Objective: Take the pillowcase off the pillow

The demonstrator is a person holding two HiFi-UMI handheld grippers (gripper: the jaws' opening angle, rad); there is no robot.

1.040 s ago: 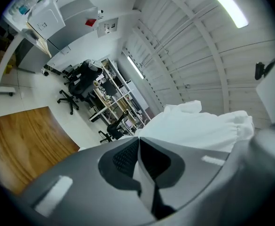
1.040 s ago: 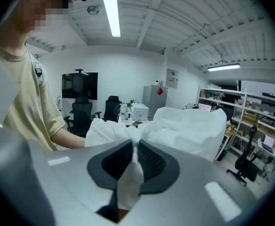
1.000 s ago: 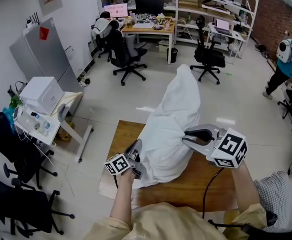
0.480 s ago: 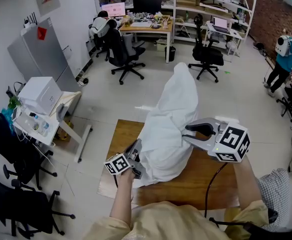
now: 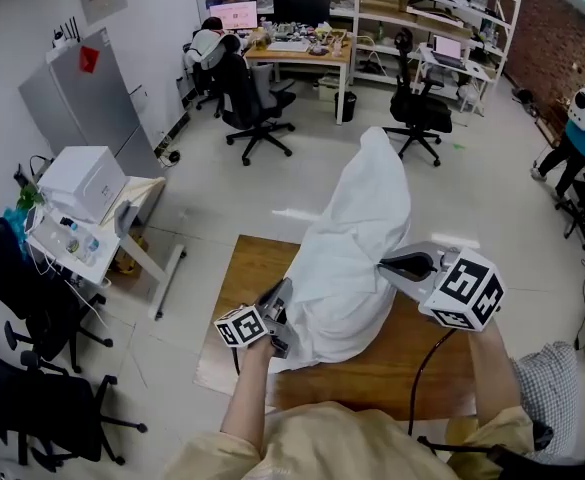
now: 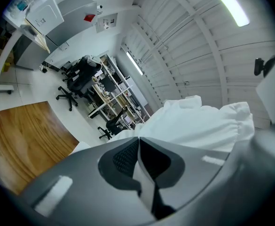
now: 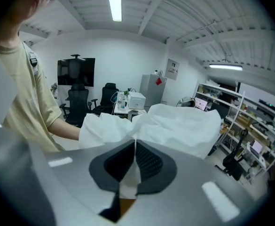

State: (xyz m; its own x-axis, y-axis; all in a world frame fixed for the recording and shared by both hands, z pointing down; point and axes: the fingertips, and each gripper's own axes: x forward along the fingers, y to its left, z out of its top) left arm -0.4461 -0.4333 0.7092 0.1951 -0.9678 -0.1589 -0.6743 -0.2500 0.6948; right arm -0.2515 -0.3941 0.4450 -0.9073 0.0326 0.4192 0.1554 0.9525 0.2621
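Note:
A white pillow in its pillowcase [image 5: 357, 228] stands tall on the wooden table [image 5: 244, 268], leaning away from me. My left gripper [image 5: 282, 306] is at its lower left corner, shut on a fold of the pillowcase [image 6: 198, 121]; white cloth shows between the left gripper's [image 6: 138, 139] pads. My right gripper [image 5: 386, 265] is at the pillow's right side. Its jaws have just been closing and now pinch the pillowcase [image 7: 175, 124], with cloth caught in the right gripper [image 7: 135, 144]. The pillow inside is hidden by the case.
The table's front part [image 5: 402, 378] lies between my arms. Black office chairs [image 5: 257, 108] and desks stand at the back, a white side table with a printer [image 5: 82, 183] at the left, more chairs [image 5: 32, 408] at lower left. A person [image 5: 582, 128] stands at far right.
The right gripper's jaws, open on the pillow's side half a second ago, have closed on the pillowcase. The left gripper stays shut at the lower corner, hardly moved.

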